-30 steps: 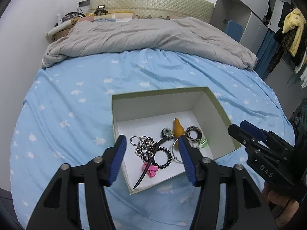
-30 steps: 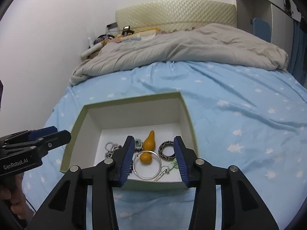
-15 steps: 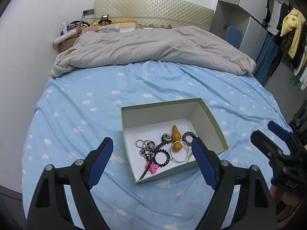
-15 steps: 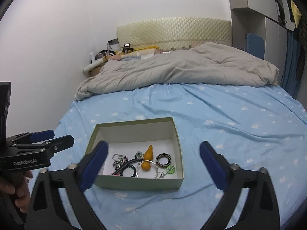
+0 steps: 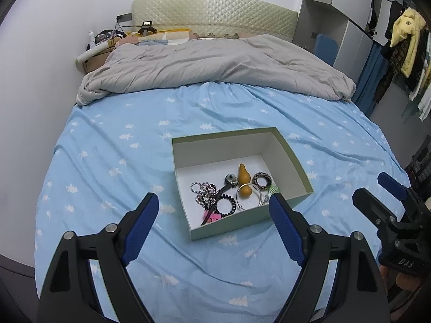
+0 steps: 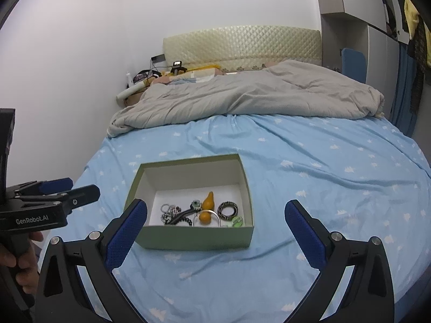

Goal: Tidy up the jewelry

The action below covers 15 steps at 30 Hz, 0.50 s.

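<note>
We hold both grippers off the bed, above and short of the open box (image 5: 292, 158), which sits on the blue star-print sheet (image 5: 113, 145) in the middle of the left-wrist frame and centre-low in the right-wrist one. All the jewelry lies inside it, bunched toward the box's near wall: a beaded chain (image 5: 202, 192), a black coil hair tie (image 5: 225, 204), a dark hair stick (image 5: 215, 207) running diagonally from lower left to upper right, an orange gourd pendant (image 5: 243, 181), a silver bangle (image 5: 247, 197) and a patterned ring (image 5: 262, 182). The left gripper (image 5: 214, 212) is spread wide with nothing between its pads, and the right gripper (image 6: 215, 219) is spread wider still, also empty (nothing we can see lies on the sheet itself). The relation that matters for any next reach: the box lies straight ahead and below both grippers, its long axis running left to right across the frames. The chain and hair tie sit toward the left end, on the left gripper's side; the ring and bangle sit toward the right end, on the right gripper's side. We judge the sorting into the box looks essentially done.
</note>
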Motion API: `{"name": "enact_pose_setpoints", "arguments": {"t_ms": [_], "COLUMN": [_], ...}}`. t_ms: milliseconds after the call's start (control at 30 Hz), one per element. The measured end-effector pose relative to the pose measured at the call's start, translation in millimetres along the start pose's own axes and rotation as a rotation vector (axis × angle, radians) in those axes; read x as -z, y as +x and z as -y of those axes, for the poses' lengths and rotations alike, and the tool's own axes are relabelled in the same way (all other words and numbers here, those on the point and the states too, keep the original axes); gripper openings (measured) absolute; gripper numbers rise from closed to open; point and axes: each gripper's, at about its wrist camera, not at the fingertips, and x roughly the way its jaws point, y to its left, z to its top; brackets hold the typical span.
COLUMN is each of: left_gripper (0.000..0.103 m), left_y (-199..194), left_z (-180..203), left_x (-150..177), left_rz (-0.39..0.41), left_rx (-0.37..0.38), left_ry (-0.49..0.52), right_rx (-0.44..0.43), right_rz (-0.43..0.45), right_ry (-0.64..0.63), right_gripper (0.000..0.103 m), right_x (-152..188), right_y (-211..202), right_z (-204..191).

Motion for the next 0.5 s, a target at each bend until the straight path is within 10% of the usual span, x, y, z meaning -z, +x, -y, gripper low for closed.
{"name": "enact_pose_setpoints", "arguments": {"t_ms": [500], "left_gripper": [0.084], "left_y": [-6], "left_z": [-1], "left_x": [17], "left_rz": [0.011], "left_rx": [-0.027], "left_ry": [-0.027], "right_rx": [-0.012], "right_rz": [-0.031], "right_ry": [-0.017], "right_gripper": [0.103], "right_x": [13], "right_y": [1], "right_z": [0]}}
